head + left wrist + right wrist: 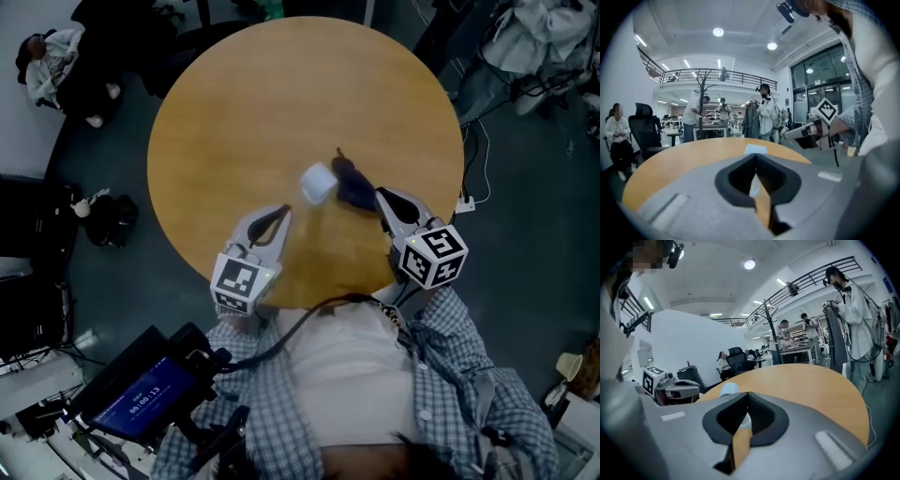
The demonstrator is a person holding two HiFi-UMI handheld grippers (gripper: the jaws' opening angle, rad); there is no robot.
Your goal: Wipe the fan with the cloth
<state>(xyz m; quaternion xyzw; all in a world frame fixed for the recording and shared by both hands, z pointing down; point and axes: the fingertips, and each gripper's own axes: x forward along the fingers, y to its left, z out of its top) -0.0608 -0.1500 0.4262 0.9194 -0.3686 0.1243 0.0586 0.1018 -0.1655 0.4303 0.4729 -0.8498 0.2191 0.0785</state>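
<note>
Round table (281, 94) carries one fan (318, 183), one cloth (354, 187), beneath two closed claws (284, 215) (380, 194).

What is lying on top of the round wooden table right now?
A small white fan and a dark cloth right beside it, on the table. The left gripper and right gripper cover parts of the near side; whatever lies beneath the cloth is hidden.

The left claw (280, 215) and right claw (381, 196) are held out side by side, tips pointing forward and slightly down, each with jaws pressed together and nothing between them.
</note>
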